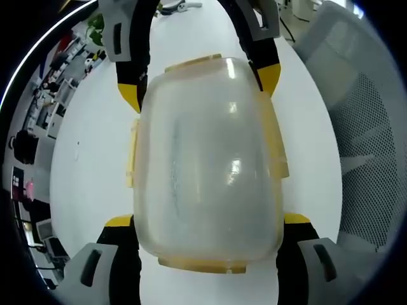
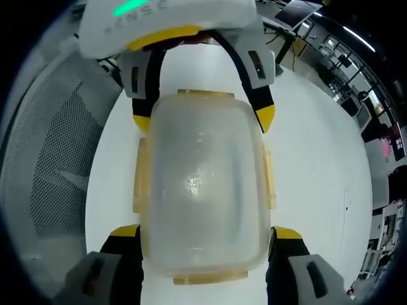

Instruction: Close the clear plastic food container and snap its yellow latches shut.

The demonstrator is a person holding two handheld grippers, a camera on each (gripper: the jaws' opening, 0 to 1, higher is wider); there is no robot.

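Clear plastic food container [image 1: 206, 162], yellow latches [image 1: 275, 136] on its rim, lies on white table [image 1: 89, 165], long axis running from my left gripper [image 1: 208, 222] to my right gripper [image 2: 207, 234]. Both spread wide, jaws flanking opposite ends; whether they touch, cannot tell.

- I see the container [image 1: 206, 165] as cloudy clear plastic, glossy, with glints on top.
- Its latches [image 1: 275, 143] look matt yellow plastic.
- The table [image 1: 95, 146] is smooth white.
- The chair [image 1: 369, 159] is grey mesh.
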